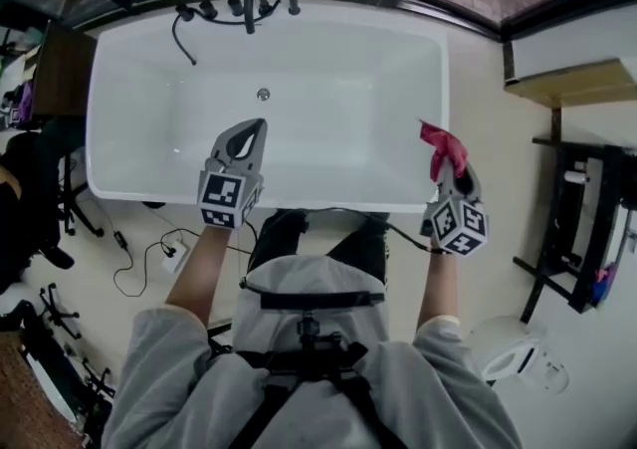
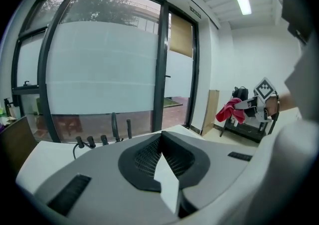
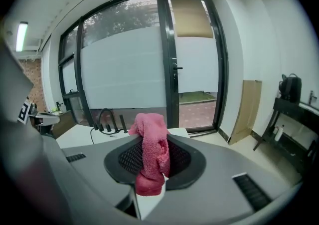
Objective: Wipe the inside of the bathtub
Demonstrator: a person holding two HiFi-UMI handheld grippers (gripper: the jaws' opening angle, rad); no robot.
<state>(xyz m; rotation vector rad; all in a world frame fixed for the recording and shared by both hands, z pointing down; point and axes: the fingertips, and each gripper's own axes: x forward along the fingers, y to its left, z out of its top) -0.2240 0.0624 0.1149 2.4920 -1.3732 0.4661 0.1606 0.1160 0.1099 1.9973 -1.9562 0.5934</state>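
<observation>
In the head view, the left tool [image 1: 251, 130] and right tool [image 1: 450, 170] are held over the near rim of the white bathtub [image 1: 328, 200]. In the left gripper view, the jaws are seen pressed together, empty. In the right gripper view, a pink cloth [image 3: 152, 154] is pinched between the jaws.

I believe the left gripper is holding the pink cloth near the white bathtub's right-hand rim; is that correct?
Not quite: it is the right gripper that holds the pink cloth near the white bathtub's right-hand rim, as the right gripper view shows.

A bathroom set-up in a work room: white bathtub [image 1: 100, 143], black taps [image 1: 249, 1], loose floor cables [image 1: 139, 263].
</observation>
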